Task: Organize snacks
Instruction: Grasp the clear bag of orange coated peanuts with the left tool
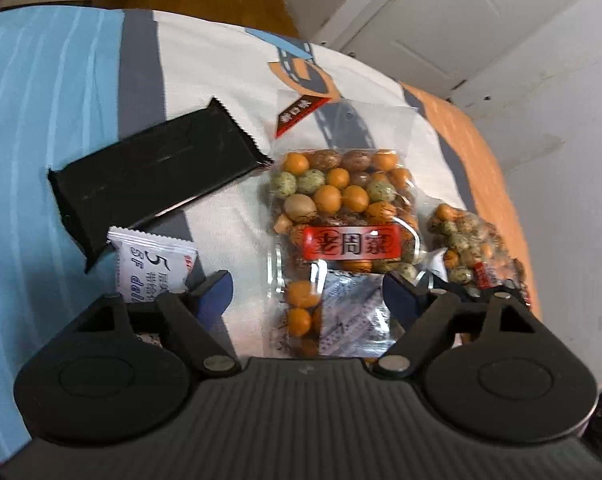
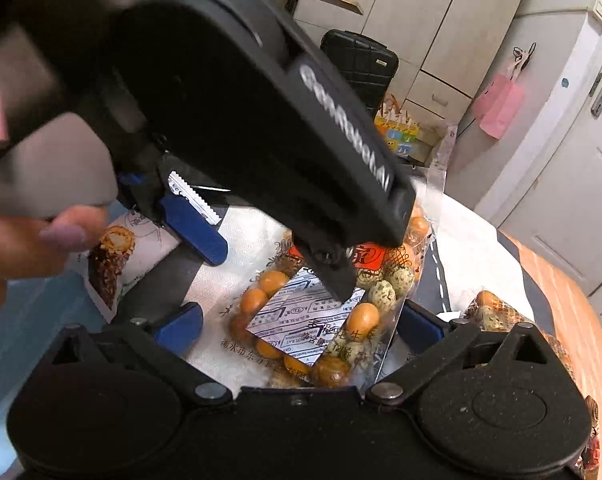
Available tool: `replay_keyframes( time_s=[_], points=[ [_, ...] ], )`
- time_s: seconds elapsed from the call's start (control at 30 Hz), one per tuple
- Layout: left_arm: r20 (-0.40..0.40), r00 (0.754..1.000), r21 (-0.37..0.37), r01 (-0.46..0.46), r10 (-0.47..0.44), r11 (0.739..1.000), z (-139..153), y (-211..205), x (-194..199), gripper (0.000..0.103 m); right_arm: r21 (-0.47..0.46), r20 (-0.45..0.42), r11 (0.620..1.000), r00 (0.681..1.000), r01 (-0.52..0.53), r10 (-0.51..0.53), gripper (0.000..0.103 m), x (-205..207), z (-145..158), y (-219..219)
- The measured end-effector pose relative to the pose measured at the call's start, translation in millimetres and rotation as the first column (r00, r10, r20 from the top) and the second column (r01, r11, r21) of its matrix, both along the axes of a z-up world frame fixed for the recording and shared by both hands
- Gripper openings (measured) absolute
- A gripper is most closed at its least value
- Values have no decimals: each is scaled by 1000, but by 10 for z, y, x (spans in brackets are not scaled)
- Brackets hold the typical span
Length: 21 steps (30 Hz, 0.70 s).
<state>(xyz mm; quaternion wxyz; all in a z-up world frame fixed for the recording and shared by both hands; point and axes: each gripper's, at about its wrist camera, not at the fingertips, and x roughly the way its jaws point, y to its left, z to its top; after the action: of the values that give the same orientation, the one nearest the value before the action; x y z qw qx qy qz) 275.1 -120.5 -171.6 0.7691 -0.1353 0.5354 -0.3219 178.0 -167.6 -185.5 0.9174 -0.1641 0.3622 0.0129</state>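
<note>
A clear bag of coated peanuts [image 1: 343,216] with a red label lies on the bedsheet; it also shows in the right wrist view [image 2: 317,320]. My left gripper [image 1: 309,292] is open, its blue pads on either side of the bag's near end. My right gripper [image 2: 299,326] is open, straddling the same bag from another side. The left gripper body [image 2: 241,100] hangs over the bag in the right wrist view. A second peanut bag [image 1: 473,252] lies to the right. A black wrapper [image 1: 153,168] and a white packet [image 1: 153,268] lie to the left.
The patterned bedsheet [image 1: 81,100] covers the surface, with an orange edge [image 1: 477,152] at right. A white snack packet with a chocolate roll picture [image 2: 121,264] lies left. A black suitcase [image 2: 361,64], cupboards and a door stand beyond.
</note>
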Motion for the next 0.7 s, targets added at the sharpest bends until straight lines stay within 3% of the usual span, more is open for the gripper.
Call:
replay_keyframes(
  time_s=[0.17, 0.33, 0.5, 0.7],
  points=[
    [-2, 995, -51, 103, -104, 993, -9, -109, -100, 82, 72, -40, 994, 996, 77, -74, 103, 133, 0, -35],
    [25, 993, -52, 114, -112, 992, 0, -92, -148, 72, 78, -37, 990, 993, 119, -116, 100, 108, 32, 42],
    [19, 991, -93, 137, -135, 986, 49, -33, -174, 72, 74, -39, 992, 994, 104, -101, 95, 64, 112, 98],
    [15, 990, -74, 144, -144, 987, 176, -48, -253, 72, 110, -43, 989, 994, 101, -97, 91, 1, 226, 121]
  ],
)
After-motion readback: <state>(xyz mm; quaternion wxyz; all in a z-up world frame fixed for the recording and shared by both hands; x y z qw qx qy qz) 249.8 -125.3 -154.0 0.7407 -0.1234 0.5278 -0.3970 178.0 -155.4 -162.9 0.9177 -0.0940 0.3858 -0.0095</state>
